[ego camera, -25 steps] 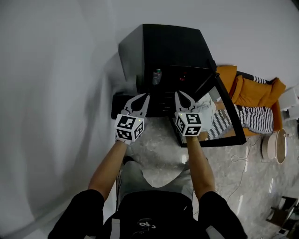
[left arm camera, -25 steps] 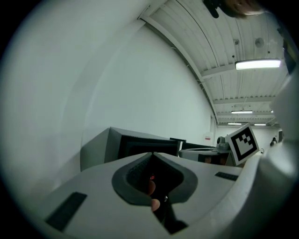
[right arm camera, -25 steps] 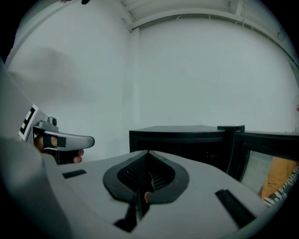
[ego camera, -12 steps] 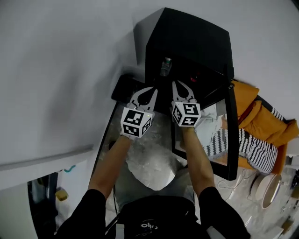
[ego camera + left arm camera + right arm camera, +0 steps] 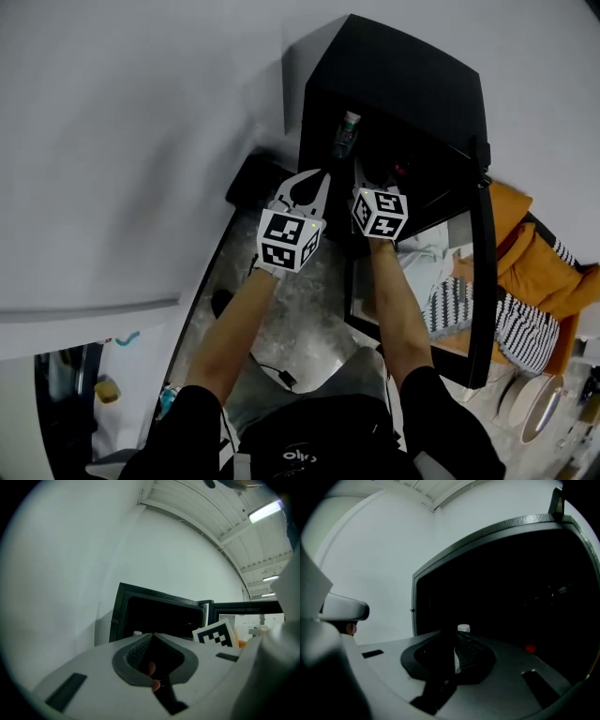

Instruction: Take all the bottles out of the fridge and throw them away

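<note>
Black mini fridge (image 5: 403, 84) in the upper right of the head view, door (image 5: 483, 272) swung open along the right side. One bottle (image 5: 346, 134) stands upright inside at the left of the opening, same spot as a second ago.

Both grippers are nearer the fridge than before. They were out in front of it; now they are at its mouth.

Left gripper (image 5: 317, 178): jaws together, nothing between them, tips just short of the opening, below and left of the bottle.

Right gripper (image 5: 361, 171): tips reach into the dark interior, just right of the bottle. Its jaws have just been opening and a narrow slit shows between them. In the right gripper view the white-capped bottle (image 5: 463, 628) stands just beyond the tips, not gripped.

A red light (image 5: 529, 648) glows deeper inside, to the right.
</note>
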`<action>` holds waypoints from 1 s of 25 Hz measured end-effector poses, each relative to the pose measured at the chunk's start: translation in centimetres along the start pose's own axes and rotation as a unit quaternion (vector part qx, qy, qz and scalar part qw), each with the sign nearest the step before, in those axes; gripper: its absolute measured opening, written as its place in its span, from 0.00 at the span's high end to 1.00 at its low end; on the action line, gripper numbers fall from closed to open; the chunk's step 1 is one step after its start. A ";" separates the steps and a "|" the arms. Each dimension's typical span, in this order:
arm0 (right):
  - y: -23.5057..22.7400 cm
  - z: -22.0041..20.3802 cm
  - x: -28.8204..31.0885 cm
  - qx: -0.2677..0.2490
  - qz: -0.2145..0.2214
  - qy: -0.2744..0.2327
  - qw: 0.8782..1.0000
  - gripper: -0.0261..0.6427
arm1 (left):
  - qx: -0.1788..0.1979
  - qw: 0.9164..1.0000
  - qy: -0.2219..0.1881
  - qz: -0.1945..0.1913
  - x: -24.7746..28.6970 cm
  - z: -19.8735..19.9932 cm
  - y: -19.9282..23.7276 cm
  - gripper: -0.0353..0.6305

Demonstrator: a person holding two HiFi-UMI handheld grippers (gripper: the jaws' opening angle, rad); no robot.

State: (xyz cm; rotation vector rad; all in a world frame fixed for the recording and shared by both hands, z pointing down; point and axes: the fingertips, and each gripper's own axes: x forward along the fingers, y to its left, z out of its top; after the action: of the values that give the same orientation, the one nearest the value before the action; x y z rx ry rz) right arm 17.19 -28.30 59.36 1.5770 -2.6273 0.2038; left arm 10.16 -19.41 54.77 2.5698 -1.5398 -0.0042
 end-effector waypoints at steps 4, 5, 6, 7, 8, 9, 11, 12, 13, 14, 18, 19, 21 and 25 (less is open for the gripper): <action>-1.4 -0.7 3.5 -0.012 -0.008 -0.005 1.000 0.79 | 0.005 1.000 -0.002 0.006 0.4 -1.5 0.8 0.94; -1.8 -0.8 4.4 -0.014 -0.010 -0.005 1.000 0.75 | 0.007 1.000 -0.003 0.006 0.4 -1.9 0.8 0.94; -2.1 -1.1 5.4 -0.016 -0.011 -0.003 1.000 0.71 | 0.008 1.000 -0.004 0.007 0.4 -2.3 0.9 0.94; -2.4 -1.4 6.3 -0.017 -0.011 0.000 1.000 0.67 | 0.009 1.000 -0.006 0.008 0.5 -2.7 1.0 0.94; -2.6 -1.7 7.3 -0.018 -0.010 0.002 1.000 0.65 | 0.011 1.000 -0.008 0.010 0.5 -3.0 1.2 0.94; -2.9 -2.0 8.2 -0.019 -0.008 0.003 1.000 0.64 | 0.012 1.000 -0.011 0.012 0.6 -3.3 1.4 0.94; -3.2 -2.5 9.9 -0.023 -0.003 0.006 1.000 0.62 | 0.013 1.000 -0.017 0.021 0.8 -3.9 2.0 0.94; -3.4 -2.8 10.6 -0.025 -0.001 0.007 1.000 0.61 | 0.013 0.999 -0.019 0.026 0.9 -4.3 2.4 0.94; -3.5 -3.1 11.3 -0.027 0.001 0.009 1.000 0.60 | 0.011 0.999 -0.019 0.031 0.9 -4.6 2.7 0.94; -3.7 -3.3 12.0 -0.028 0.001 0.011 1.000 0.59 | 0.010 0.999 -0.019 0.035 0.9 -5.0 3.1 0.94; -4.3 -4.0 14.0 -0.037 -0.004 0.018 0.999 0.59 | 0.006 0.999 -0.015 0.045 0.8 -6.2 4.0 0.94; -4.4 -4.0 14.3 -0.041 -0.008 0.017 0.999 0.59 | 0.007 0.999 -0.014 0.046 0.7 -6.3 4.1 0.94; -4.8 -3.9 14.6 -0.047 -0.025 0.013 0.998 0.59 | 0.009 0.999 -0.014 0.045 0.4 -6.3 4.2 0.94; -5.0 -3.7 14.5 -0.066 -0.049 0.011 0.997 0.64 | 0.011 0.999 -0.015 0.046 -0.4 -5.9 4.6 0.94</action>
State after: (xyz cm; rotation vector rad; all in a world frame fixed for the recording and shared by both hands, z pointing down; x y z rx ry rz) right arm 14.72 -42.71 65.26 1.6452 -2.4835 0.0411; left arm 6.42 -20.50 61.15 2.5236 -1.6777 -0.0164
